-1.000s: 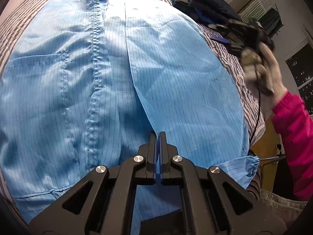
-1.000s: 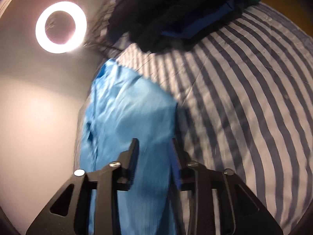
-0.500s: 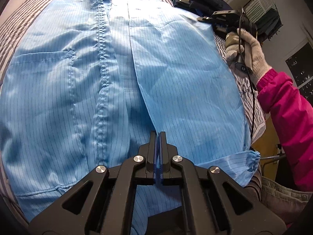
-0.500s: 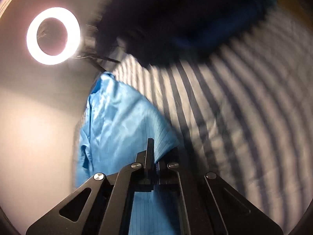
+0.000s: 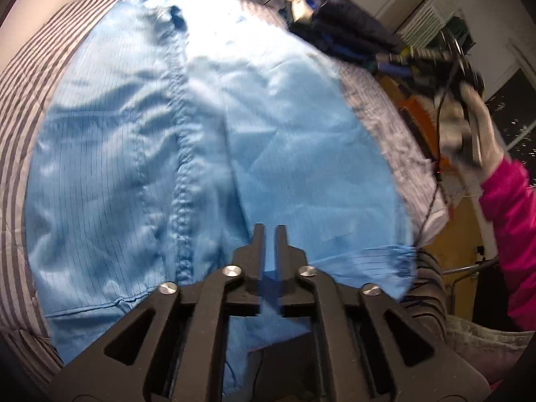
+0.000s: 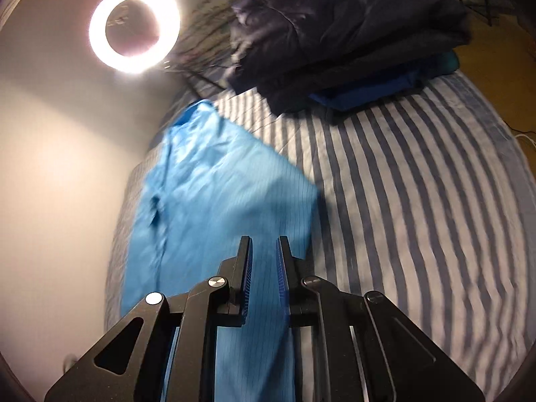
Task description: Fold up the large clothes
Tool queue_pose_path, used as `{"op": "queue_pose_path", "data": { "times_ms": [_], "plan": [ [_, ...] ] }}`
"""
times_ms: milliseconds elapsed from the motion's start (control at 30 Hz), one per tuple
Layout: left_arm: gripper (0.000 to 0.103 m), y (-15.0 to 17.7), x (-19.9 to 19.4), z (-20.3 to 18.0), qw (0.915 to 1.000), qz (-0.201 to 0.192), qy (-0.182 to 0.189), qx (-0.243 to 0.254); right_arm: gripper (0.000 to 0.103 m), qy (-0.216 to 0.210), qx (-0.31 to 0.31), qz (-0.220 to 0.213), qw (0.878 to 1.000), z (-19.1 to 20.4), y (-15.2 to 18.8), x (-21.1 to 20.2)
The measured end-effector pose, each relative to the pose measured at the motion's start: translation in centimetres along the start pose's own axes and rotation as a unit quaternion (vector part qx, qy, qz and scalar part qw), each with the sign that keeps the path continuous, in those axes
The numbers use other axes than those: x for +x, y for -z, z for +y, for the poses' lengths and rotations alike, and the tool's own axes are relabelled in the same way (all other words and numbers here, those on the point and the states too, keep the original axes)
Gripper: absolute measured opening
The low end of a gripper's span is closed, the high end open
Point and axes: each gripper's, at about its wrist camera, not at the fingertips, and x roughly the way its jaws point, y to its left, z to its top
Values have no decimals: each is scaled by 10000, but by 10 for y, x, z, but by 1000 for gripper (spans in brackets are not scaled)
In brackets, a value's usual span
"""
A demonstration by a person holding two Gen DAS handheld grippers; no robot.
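While both tongs gape, left tongs [image 5: 269,231], right tongs [image 6: 264,244], over blue garment [image 5: 134,167]

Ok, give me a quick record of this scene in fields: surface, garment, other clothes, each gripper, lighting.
surface: striped bedsheet
garment: light blue coat, spread mostly flat, right side folded inward
other clothes: dark folded pile at the far end of the bed
left gripper: slightly open, over the coat's lower part
right gripper: open, above the coat's folded side
lighting: ring light, on
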Motion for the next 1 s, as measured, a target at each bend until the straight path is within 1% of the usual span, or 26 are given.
{"op": "queue_pose_path", "data": {
  "times_ms": [33,67,167,233,333,367,400,467,500,533,567,600,633,700,733,767,800,833,867,1000],
  "plan": [
    [31,-1,-3,-4,10000,-23,52,45,13,-39,-50,31,10000,2,8,-9],
    [43,-4,-6,-10,9998,-62,141,126,13,-64,-117,71,9999,3,20,-21],
    [44,-16,-3,-29,9986,-25,345,400,13,-133,-276,192,9993,6,58,-47],
    [46,-26,9,-42,9964,226,660,480,13,-208,-283,299,9989,7,81,-54],
    [46,-34,25,-55,9936,505,860,531,14,-432,-220,633,9968,9,129,-56],
    [46,-34,27,-59,9923,594,926,569,22,-464,-255,726,9960,11,141,-54],
    [46,-32,29,-63,9905,703,1001,620,34,-437,-311,799,9954,13,155,-52],
    [46,-25,27,-74,9872,797,1096,842,44,-379,-353,858,9950,15,173,-46],
    [47,-20,24,-81,9855,797,1060,1057,44,-417,-329,893,9946,15,179,-42],
    [54,-16,20,-86,9840,799,996,1240,44,-489,-265,955,9939,13,184,-36],
    [64,-11,18,-92,9822,803,877,1458,44,-512,-217,981,9936,12,187,-32],
    [68,-6,18,-98,9801,808,736,1656,44,-534,-172,1004,9934,11,188,-28],
    [70,-2,18,-101,9784,814,641,1790,44,-539,-142,1027,9932,10,189,-22],
    [70,5,25,-104,9743,902,357,2030,44,-520,-119,1012,9934,10,187,-19],
    [70,5,31,-106,9728,933,277,2102,44,-528,-107,993,9936,11,185,-16],
    [57,7,36,-107,9702,952,176,2220,44,-546,-97,971,9937,13,184,-14],
    [41,9,41,-108,9681,971,87,2308,44,-565,-92,953,9938,16,183,-12],
    [4,10,44,-105,9677,1011,13,2309,44,-587,-102,933,9939,18,182,-11],
    [0,9,44,-101,9700,992,10,2219,44,-581,-117,914,9941,20,182,-12],
    [0,0,21,-79,9833,640,275,1680,44,-588,-100,855,9946,18,178,-15]
  ]
}}
